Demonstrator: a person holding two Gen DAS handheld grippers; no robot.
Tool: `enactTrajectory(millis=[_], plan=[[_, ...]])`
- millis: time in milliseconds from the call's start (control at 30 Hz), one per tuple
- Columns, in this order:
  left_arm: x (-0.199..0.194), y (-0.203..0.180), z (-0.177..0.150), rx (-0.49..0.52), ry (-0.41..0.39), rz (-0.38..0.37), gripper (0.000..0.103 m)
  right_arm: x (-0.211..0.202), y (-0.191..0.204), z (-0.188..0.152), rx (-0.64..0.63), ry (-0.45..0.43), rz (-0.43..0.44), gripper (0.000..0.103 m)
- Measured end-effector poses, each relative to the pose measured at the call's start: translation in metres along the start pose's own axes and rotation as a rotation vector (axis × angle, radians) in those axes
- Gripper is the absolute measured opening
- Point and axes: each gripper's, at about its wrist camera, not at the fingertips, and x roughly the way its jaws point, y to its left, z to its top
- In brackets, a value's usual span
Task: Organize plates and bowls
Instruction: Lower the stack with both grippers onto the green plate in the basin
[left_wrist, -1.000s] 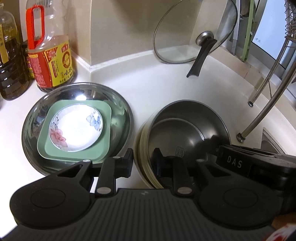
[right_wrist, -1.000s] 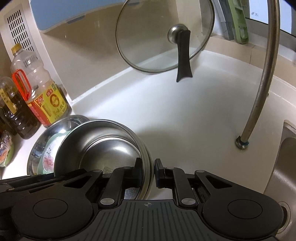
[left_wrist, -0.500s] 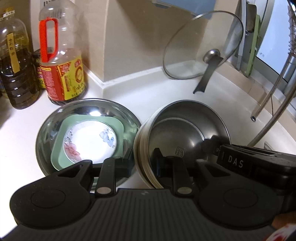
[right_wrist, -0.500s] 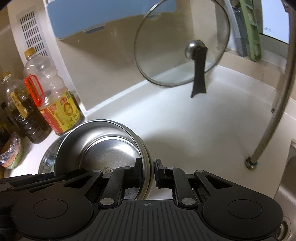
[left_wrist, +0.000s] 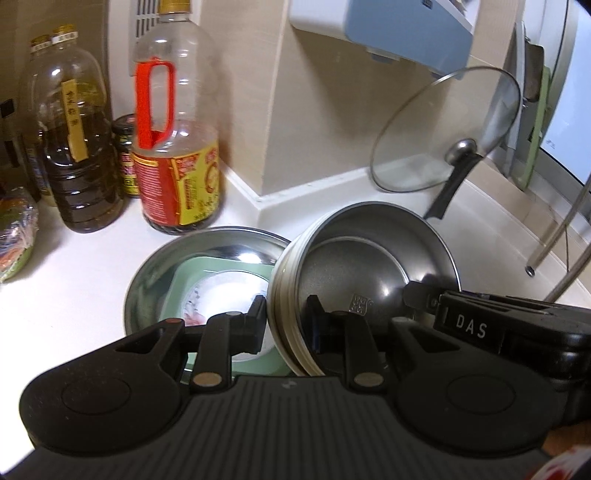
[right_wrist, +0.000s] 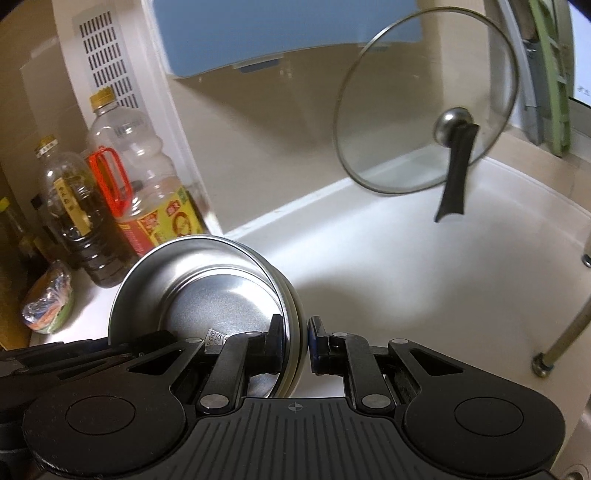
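Note:
A stack of steel bowls (left_wrist: 369, 266) hangs above the white counter, held from two sides. My left gripper (left_wrist: 286, 317) is shut on the stack's left rim. My right gripper (right_wrist: 293, 338) is shut on the right rim of the same stack of steel bowls (right_wrist: 221, 291), and it shows in the left wrist view as the black body marked DAS (left_wrist: 476, 328). Below and to the left rests a wide steel dish (left_wrist: 221, 247) holding a green square plate (left_wrist: 192, 273) and a small flowered plate (left_wrist: 229, 295), partly hidden behind my left gripper and the stack.
Oil bottles (left_wrist: 173, 147) and a jar stand at the back left by the wall, with a wrapped packet (left_wrist: 14, 236) at the far left. A glass pot lid (right_wrist: 424, 122) leans on the back wall. Metal rack legs (right_wrist: 561, 332) rise at the right.
Both grippers have risen with the bowl stack still held; the counter, bottles and lid sit lower and farther in both views. The stack now overlaps the steel dish with the plates.

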Motion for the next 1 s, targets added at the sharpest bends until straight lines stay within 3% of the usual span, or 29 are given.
enactTrajectory(millis=[400,1000], plan=[[0.002,0.028,0.011,-0.041,-0.007,0.056,0.020,0.024,0.028,0.016,-0.049,0.018,0.052,0.014],[0.023,0.061,0.021,-0.118,0.054,0.109,0.020,0.064,0.057,0.030,-0.089,0.094,0.077,0.013]])
